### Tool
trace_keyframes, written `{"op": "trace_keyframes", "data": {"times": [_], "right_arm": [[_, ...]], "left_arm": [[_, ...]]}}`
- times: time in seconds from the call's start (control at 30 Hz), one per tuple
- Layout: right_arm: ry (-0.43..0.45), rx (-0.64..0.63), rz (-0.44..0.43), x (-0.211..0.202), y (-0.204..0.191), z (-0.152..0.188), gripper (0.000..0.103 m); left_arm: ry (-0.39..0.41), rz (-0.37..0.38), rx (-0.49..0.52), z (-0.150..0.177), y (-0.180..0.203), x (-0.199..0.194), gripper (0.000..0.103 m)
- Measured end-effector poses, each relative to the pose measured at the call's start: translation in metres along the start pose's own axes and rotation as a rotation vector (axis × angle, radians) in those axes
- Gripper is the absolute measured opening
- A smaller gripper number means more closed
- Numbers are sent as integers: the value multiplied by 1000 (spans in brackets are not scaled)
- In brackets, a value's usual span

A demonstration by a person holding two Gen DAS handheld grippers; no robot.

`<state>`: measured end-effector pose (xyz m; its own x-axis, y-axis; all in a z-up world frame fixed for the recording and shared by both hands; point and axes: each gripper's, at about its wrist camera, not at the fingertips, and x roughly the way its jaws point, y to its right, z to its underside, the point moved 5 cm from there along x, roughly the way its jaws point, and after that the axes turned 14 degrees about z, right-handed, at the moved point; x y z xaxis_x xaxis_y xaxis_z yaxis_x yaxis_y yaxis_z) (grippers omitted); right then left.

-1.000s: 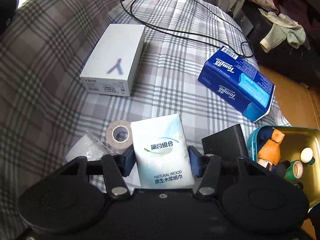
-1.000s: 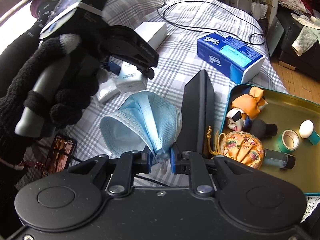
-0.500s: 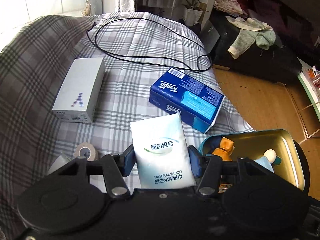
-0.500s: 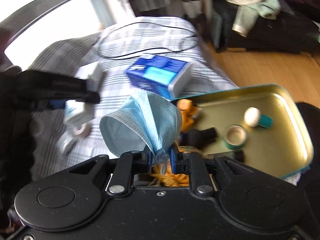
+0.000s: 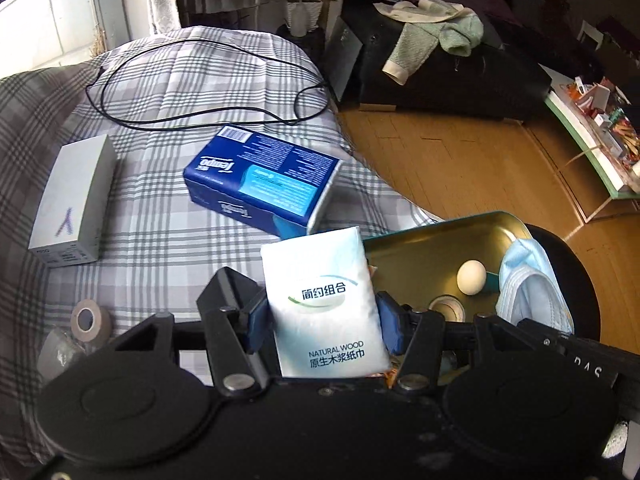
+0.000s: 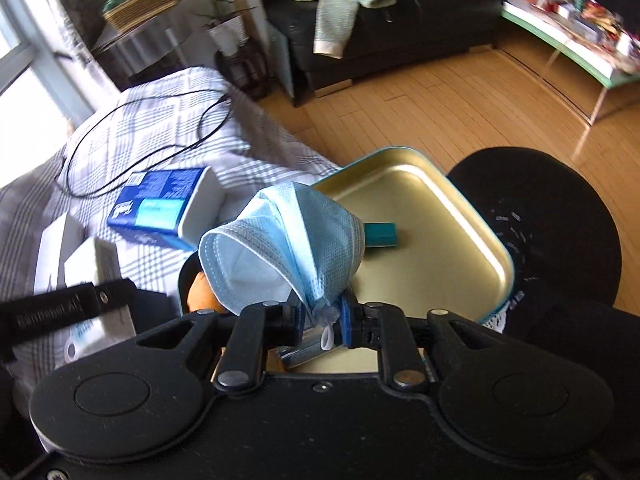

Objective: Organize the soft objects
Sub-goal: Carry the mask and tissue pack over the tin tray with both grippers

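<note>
My left gripper (image 5: 322,326) is shut on a white tissue pack (image 5: 324,300) with blue-green print, held above the near edge of the gold tin tray (image 5: 424,248). My right gripper (image 6: 322,320) is shut on a light blue face mask (image 6: 288,244), held over the same tray (image 6: 452,216); the mask also shows in the left wrist view (image 5: 532,280) over the tray's right side. A blue Tempo tissue box (image 5: 260,184) lies on the plaid bedspread (image 5: 160,240) left of the tray, and shows in the right wrist view (image 6: 164,208).
In the tray lie a white ball (image 5: 472,278), a tape roll (image 5: 446,306), a teal piece (image 6: 380,234) and an orange toy (image 6: 200,292). On the bed are a white box (image 5: 72,204), a black cable (image 5: 192,80) and a tape roll (image 5: 90,322). Wooden floor (image 6: 460,108) lies beyond.
Both grippers have swung right and moved over the tray, each still holding its object. The right gripper's mask now hangs above the tray's open area.
</note>
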<state>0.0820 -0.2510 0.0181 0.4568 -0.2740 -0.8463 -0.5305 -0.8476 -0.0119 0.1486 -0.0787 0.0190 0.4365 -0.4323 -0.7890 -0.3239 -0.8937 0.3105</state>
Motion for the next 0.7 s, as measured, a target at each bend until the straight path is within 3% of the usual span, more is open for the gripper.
{"op": "trace_keyframes", "data": {"times": [0.17, 0.47, 0.6, 0.7], "right_arm": [[-20, 106, 16, 7, 21, -6, 16], [-22, 147, 66, 12, 33, -8, 16], [-19, 147, 88, 14, 33, -8, 16], [-13, 133, 94, 13, 30, -9, 17]], "left_arm": [[-32, 22, 71, 5, 28, 25, 52], [-37, 47, 133, 11, 59, 57, 53], [5, 72, 140, 9, 59, 56, 82], [25, 56, 154, 8, 59, 51, 83]]}}
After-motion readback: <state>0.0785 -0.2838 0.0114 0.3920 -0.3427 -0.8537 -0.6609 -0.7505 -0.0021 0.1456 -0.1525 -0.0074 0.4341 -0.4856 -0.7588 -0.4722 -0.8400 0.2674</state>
